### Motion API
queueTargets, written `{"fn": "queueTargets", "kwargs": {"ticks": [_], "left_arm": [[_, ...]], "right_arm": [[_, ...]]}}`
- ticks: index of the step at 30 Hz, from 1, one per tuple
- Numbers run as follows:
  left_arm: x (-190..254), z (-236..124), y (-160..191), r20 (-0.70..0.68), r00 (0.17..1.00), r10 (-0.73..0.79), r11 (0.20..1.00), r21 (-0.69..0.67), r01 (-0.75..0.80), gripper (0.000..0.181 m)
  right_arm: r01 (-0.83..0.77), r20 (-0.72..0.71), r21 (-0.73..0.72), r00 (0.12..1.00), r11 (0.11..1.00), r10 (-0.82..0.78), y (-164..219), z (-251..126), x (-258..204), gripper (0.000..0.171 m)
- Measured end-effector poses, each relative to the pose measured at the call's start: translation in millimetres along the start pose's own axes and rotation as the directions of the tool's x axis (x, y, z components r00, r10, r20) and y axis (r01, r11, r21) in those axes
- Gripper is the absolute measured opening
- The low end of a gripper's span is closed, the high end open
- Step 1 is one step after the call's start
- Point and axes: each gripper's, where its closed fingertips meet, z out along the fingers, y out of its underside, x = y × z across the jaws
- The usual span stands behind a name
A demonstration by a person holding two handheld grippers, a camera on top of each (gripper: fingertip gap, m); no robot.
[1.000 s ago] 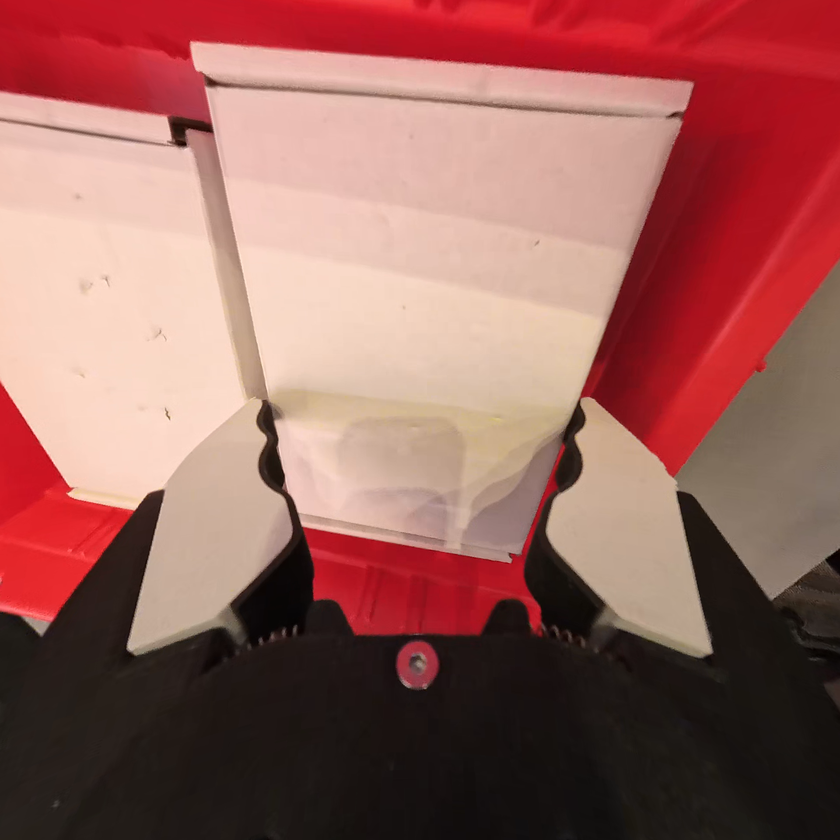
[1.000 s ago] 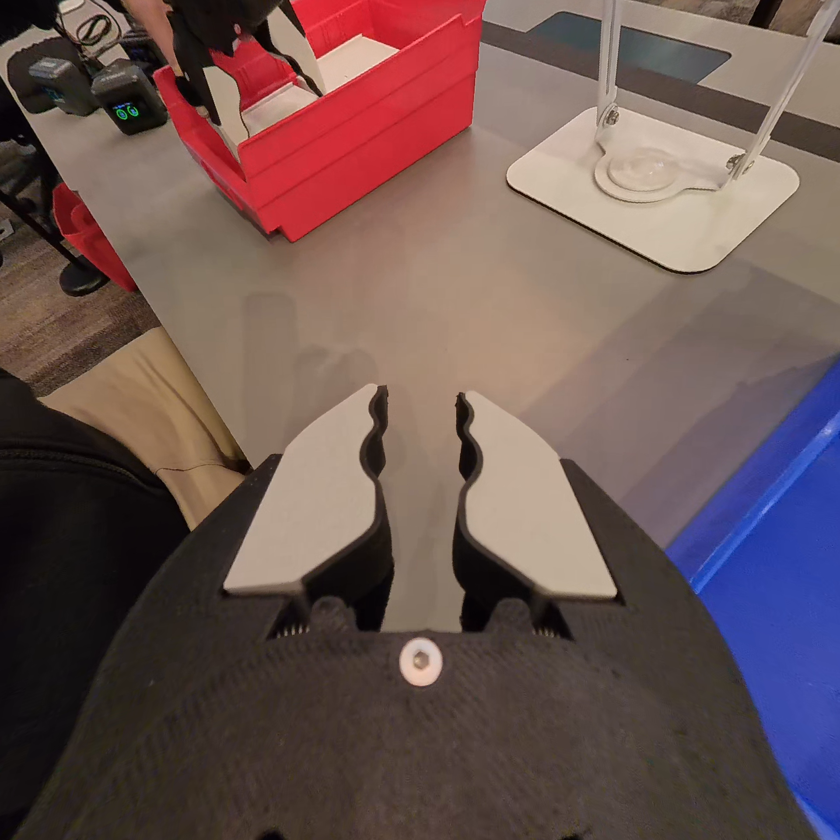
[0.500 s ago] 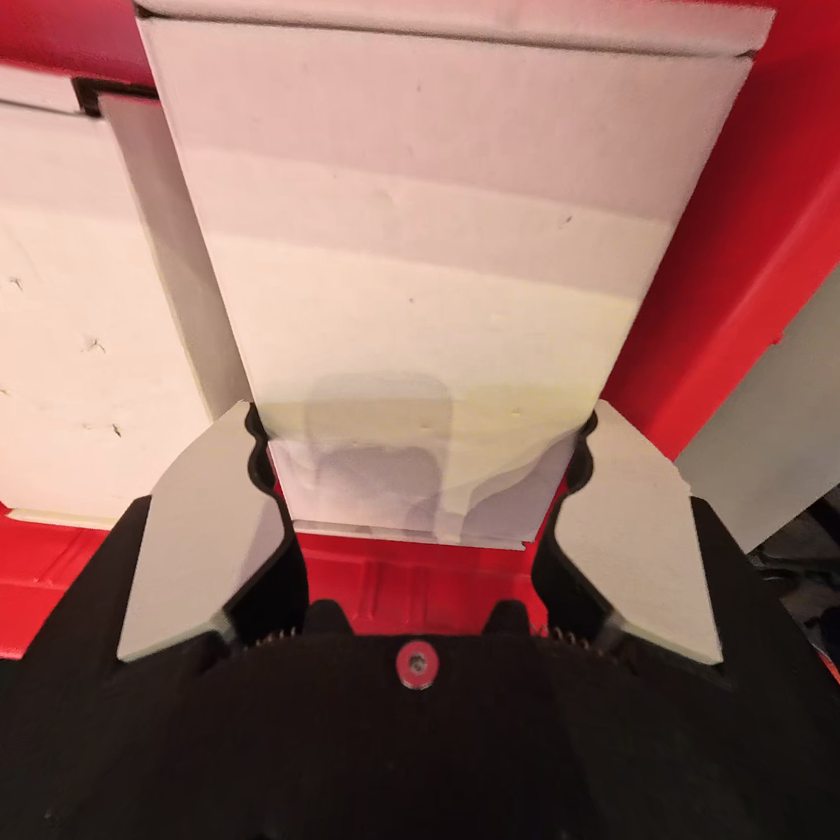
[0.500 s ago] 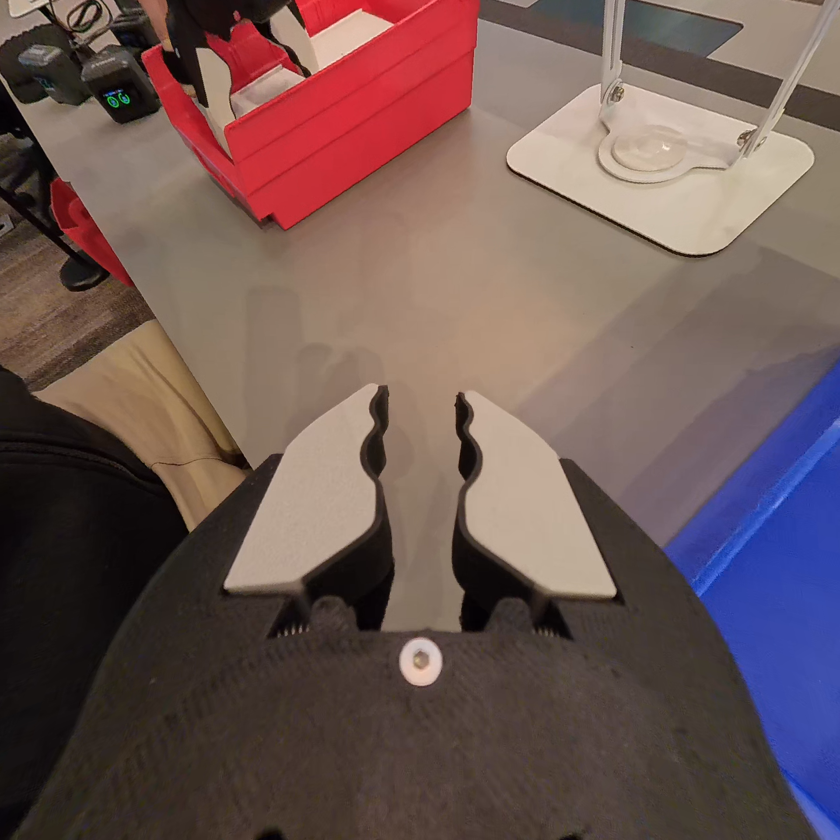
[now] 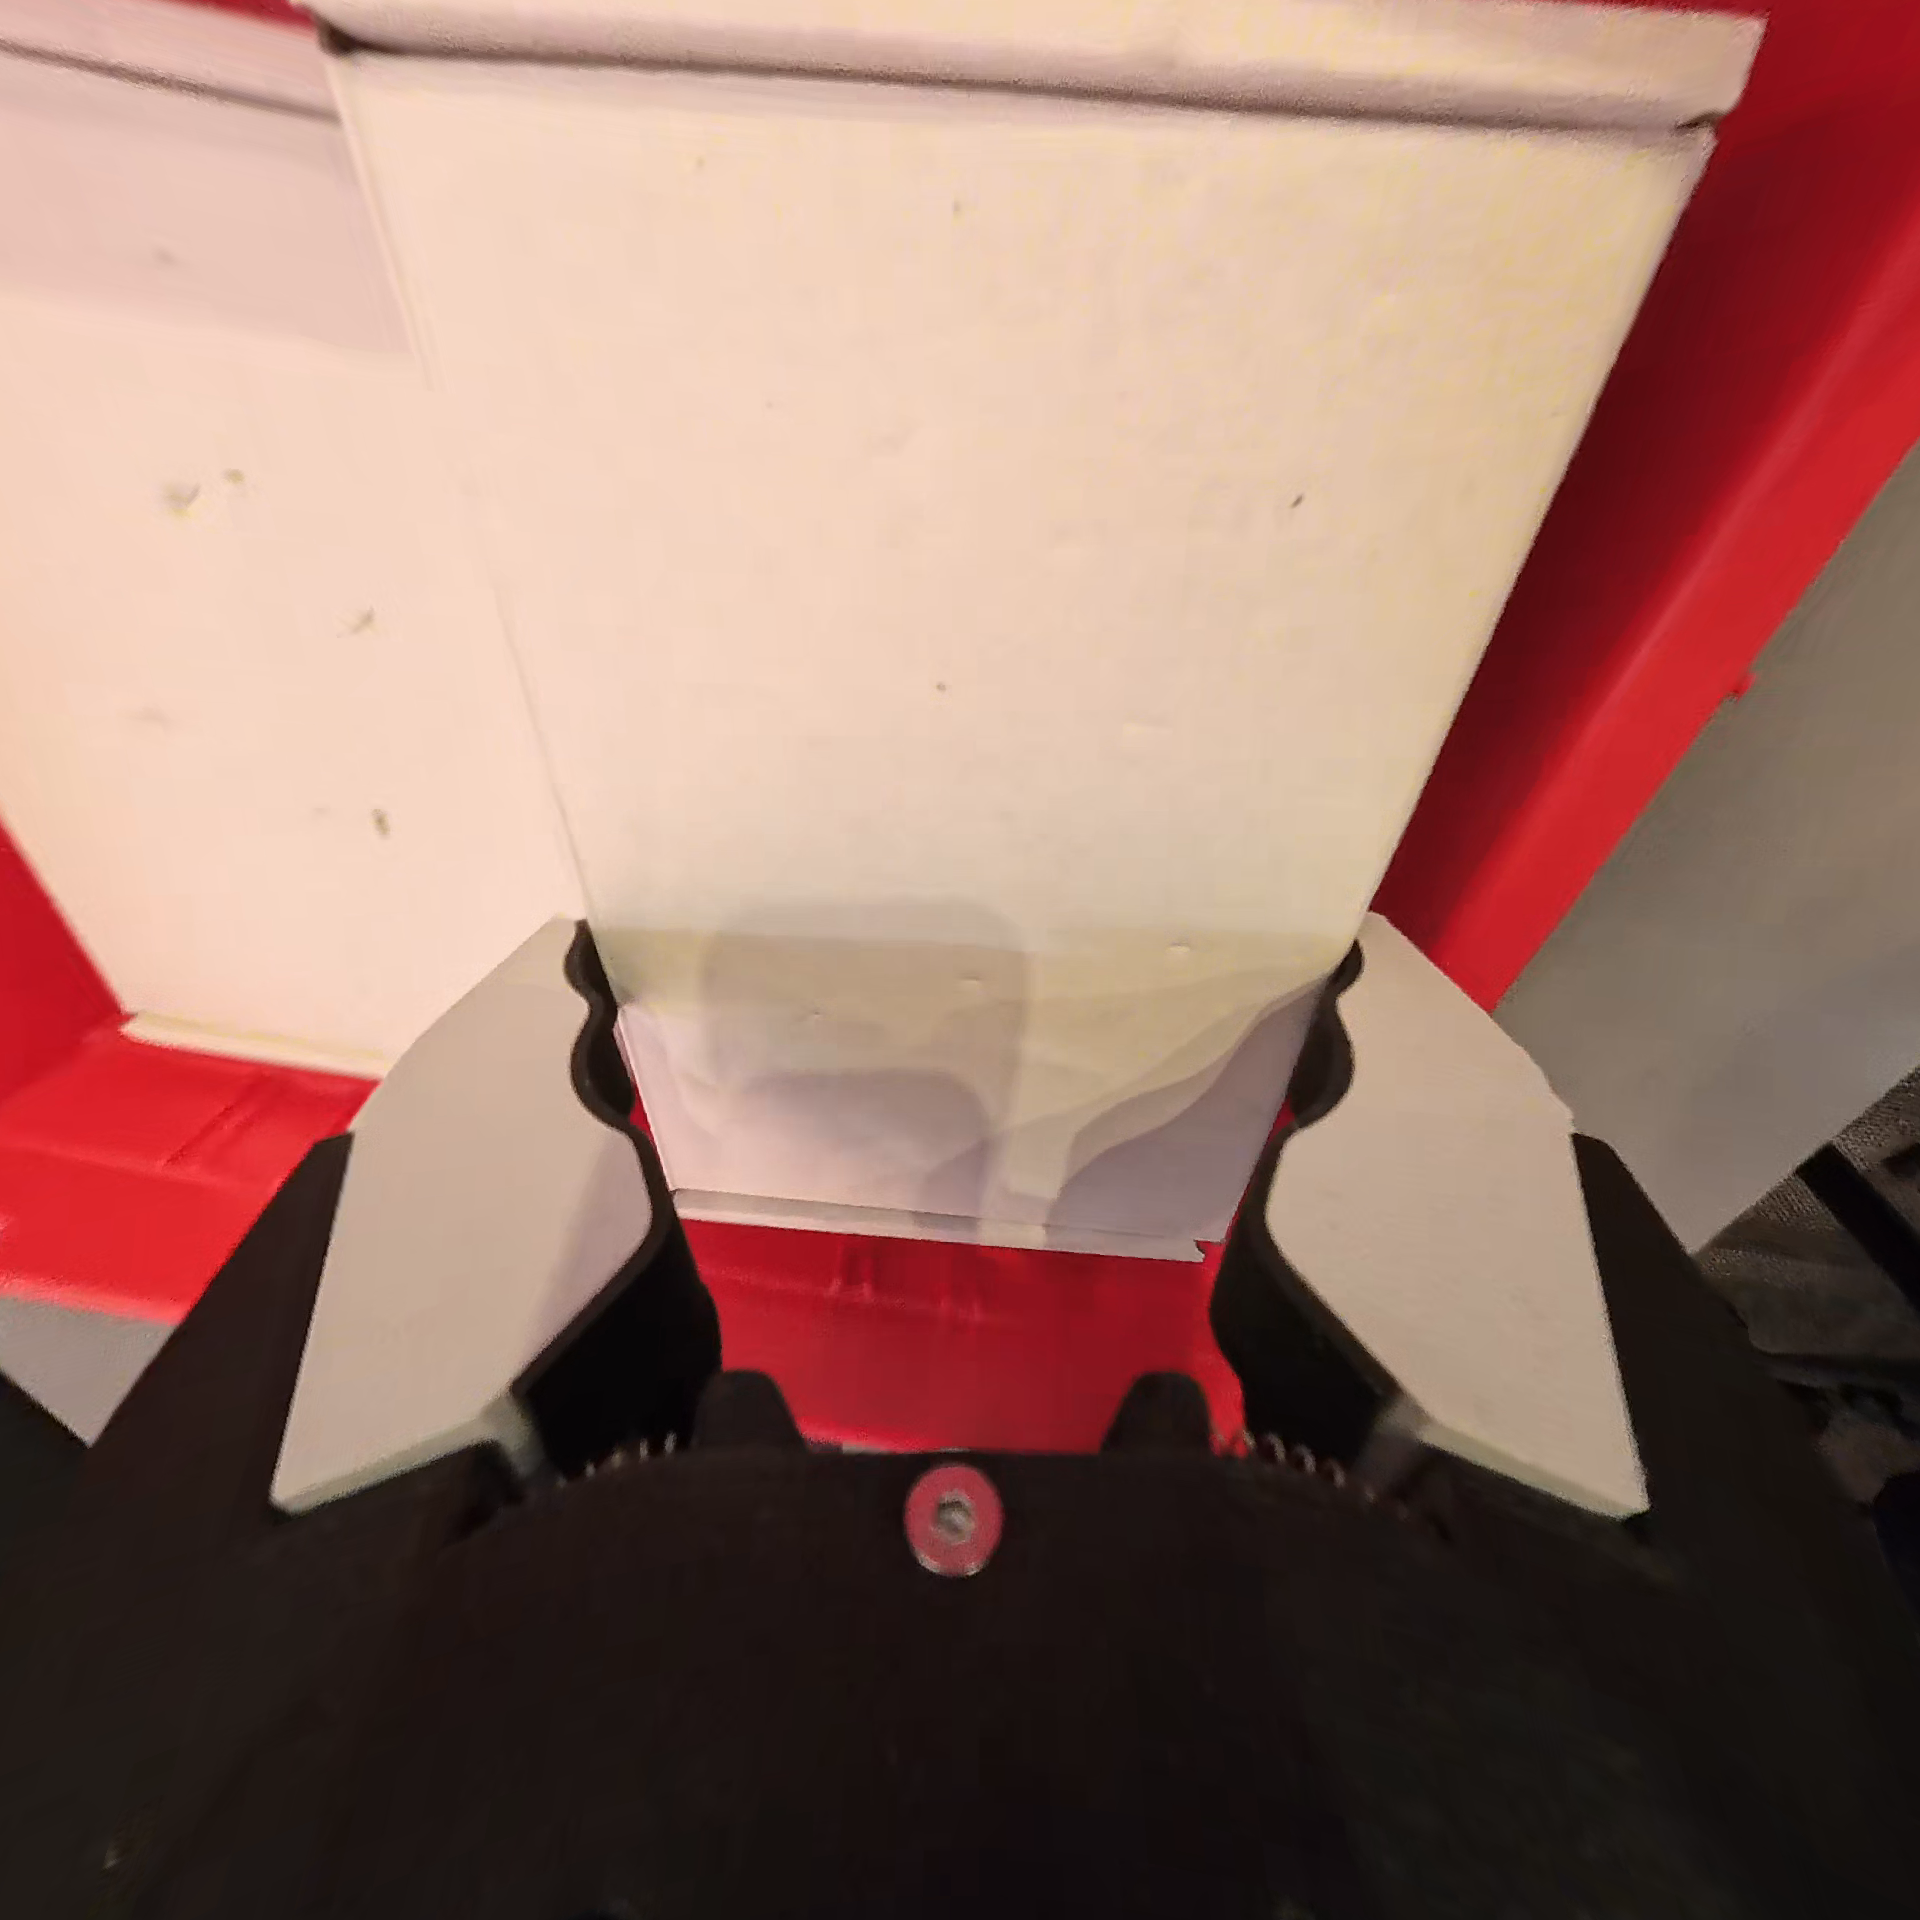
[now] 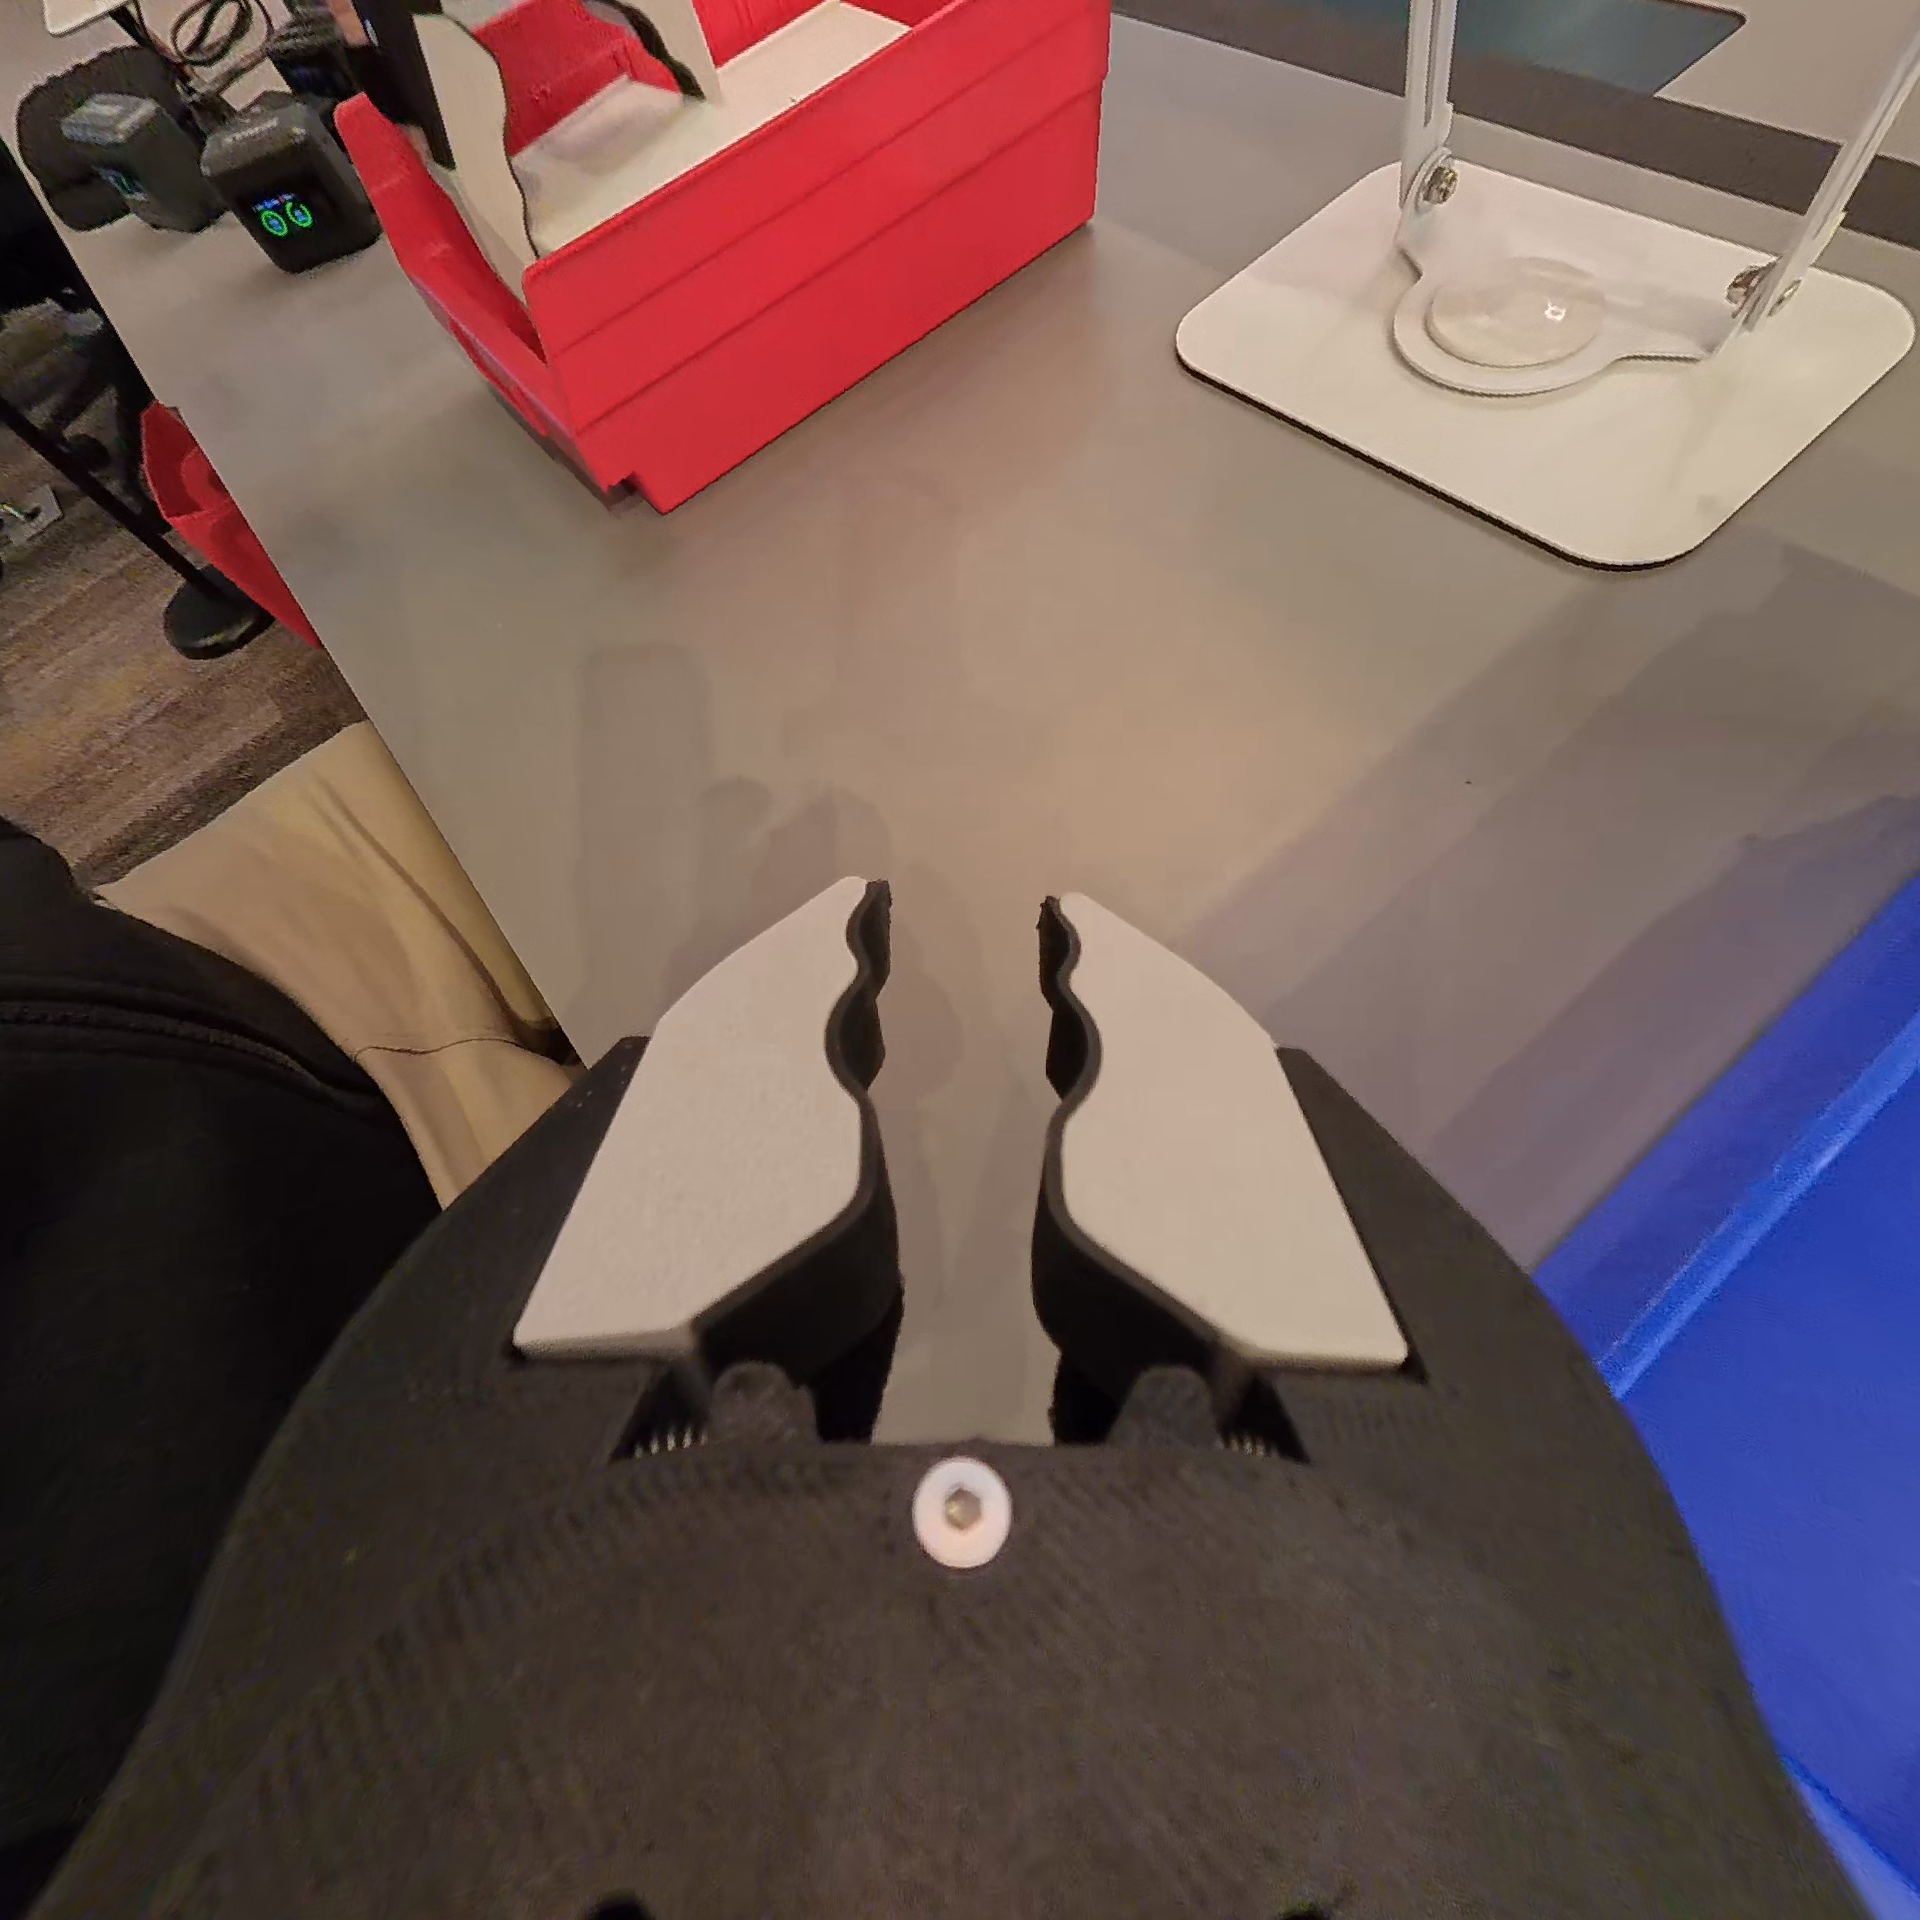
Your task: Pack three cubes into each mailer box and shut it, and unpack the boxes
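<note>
Your left gripper (image 5: 961, 997) is clamping the near end of a closed white cardboard mailer box (image 5: 997, 540) inside the red plastic bin (image 5: 1621, 582) — a second white box (image 5: 239, 623) is lying beside it. Your right gripper (image 6: 961, 914) is hovering released over the grey table (image 6: 935, 623), well apart from that bin.

We note a grey table (image 6: 1039, 623), white stand base (image 6: 1538, 343) at far right, two black devices (image 6: 281, 177) with green-lit screens at far left, carpeted floor (image 6: 135, 686) beyond the table edge.
</note>
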Motion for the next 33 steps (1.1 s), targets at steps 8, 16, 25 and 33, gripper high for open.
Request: {"fn": "queueTargets", "kwargs": {"ticks": [8, 16, 25, 33], "left_arm": [[-1, -71, -9, 0.053, 0.997, -0.049, 0.996, 0.08, 0.045, 0.125], [32, -131, -101, 0.033, 0.99, 0.136, 0.971, 0.192, -0.14, 0.125], [84, -115, -227, -0.216, 0.91, 0.353, 0.92, 0.26, -0.295, 0.125], [116, -58, -284, -0.454, 0.812, 0.366, 0.929, 0.228, -0.292, 0.125]], "right_arm": [[0.042, 0.009, -0.008, 0.999, 0.999, -0.042, -3, 4, -7, 0.03], [0.114, -0.003, -0.001, 0.993, 0.993, -0.114, -11, 6, -14, 0.035], [0.373, -0.169, 0.001, 0.914, 0.928, -0.368, -31, -9, -11, 0.052], [0.735, -0.211, -0.21, 0.609, 0.644, -0.765, -28, 7, -20, 0.072]]}}
